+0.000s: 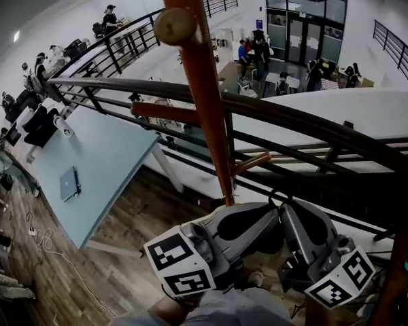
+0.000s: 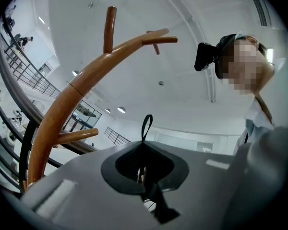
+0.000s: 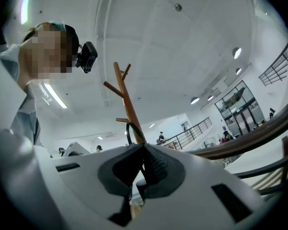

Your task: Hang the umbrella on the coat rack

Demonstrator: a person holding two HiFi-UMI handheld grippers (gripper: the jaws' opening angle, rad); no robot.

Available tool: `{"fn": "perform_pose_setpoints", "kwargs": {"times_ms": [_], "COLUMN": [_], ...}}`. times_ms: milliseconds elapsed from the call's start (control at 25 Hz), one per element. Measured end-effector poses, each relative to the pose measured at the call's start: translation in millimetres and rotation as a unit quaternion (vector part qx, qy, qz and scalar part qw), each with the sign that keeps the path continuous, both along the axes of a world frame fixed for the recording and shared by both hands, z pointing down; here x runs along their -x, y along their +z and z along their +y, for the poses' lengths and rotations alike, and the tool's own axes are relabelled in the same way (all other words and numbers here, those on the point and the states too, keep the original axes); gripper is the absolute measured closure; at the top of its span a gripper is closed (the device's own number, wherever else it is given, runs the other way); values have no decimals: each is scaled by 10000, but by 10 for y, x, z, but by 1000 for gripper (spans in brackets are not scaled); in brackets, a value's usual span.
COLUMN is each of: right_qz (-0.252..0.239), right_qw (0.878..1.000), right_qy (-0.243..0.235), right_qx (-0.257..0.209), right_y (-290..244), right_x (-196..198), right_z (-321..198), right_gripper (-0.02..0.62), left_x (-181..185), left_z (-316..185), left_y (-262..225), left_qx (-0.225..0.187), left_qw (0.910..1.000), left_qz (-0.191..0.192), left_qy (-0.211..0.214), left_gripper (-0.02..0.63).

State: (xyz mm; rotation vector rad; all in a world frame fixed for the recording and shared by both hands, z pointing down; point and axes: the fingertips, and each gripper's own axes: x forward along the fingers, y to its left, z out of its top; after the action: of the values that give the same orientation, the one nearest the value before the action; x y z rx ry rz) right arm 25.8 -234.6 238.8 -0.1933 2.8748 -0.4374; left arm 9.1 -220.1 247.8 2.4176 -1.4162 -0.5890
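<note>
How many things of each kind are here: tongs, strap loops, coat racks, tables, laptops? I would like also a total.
tongs: 2, the left tongs and the right tongs
black strap loop: 1
coat rack: 1
table: 1
laptop: 1
total: 6

Orange-brown coat rack (image 1: pixel 202 94) — black strap (image 2: pixel 143 128)
</note>
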Motion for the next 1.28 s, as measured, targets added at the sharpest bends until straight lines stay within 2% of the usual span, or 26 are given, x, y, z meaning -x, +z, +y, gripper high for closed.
{"fn": "perform_pose_setpoints", "kwargs": {"times_ms": [200,360,800,1280], "right_qz": [24,54,136,172], "right_qw": [9987,9973,9985,9981], "right_qy": [-511,-718,-527,-594], "right_qx": [42,112,-1,15], "right_y": [13,66,15,69], "right_x": [4,36,143,219], "right_z": [-209,-324,-525,-635], "right_gripper": [595,595,595,594], "left_x": [15,47,152,204], "left_z": [-192,-310,-440,-487], "left_y": [17,68,2,58], "left_qx": [62,139,252,435], "left_qw": [9985,9968,9944,9896], "left_qz": [12,17,99,56], "left_qy": [-547,-786,-1023,-1370], "left_gripper": [601,601,601,601]}}
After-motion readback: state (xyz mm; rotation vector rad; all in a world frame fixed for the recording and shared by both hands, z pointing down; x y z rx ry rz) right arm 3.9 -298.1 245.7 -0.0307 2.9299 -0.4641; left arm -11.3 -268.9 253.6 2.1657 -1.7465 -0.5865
